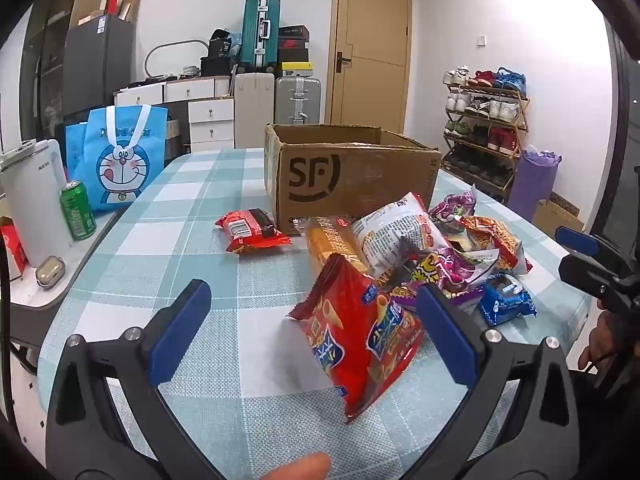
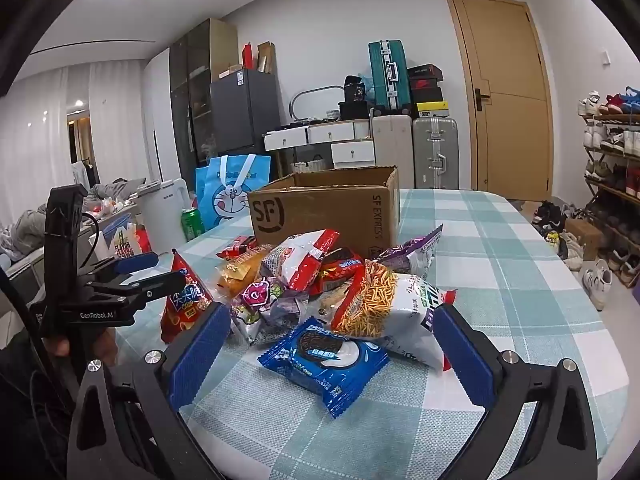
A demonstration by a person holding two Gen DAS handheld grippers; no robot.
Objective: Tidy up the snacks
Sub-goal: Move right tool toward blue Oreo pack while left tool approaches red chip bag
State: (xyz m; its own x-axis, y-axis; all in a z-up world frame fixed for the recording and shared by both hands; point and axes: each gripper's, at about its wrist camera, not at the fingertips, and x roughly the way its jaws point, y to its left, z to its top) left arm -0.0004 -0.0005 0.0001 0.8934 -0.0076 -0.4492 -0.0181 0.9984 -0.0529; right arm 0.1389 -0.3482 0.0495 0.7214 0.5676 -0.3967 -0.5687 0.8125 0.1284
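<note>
Nothing is yet seen packed: snack packets (image 2: 320, 300) are heaped on the table (image 2: 500, 280) before the cardboard box (image 2: 328, 212), both tongs (image 1: 316, 332) (image 2: 332, 356) held wide, empty

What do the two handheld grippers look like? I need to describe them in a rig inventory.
Both are black frames with silver bolts and two fingers carrying ribbed blue pads. The left gripper reads "GenRoboLAI" in white on its side in the right wrist view, with a black cable. The right gripper matches it.
</note>
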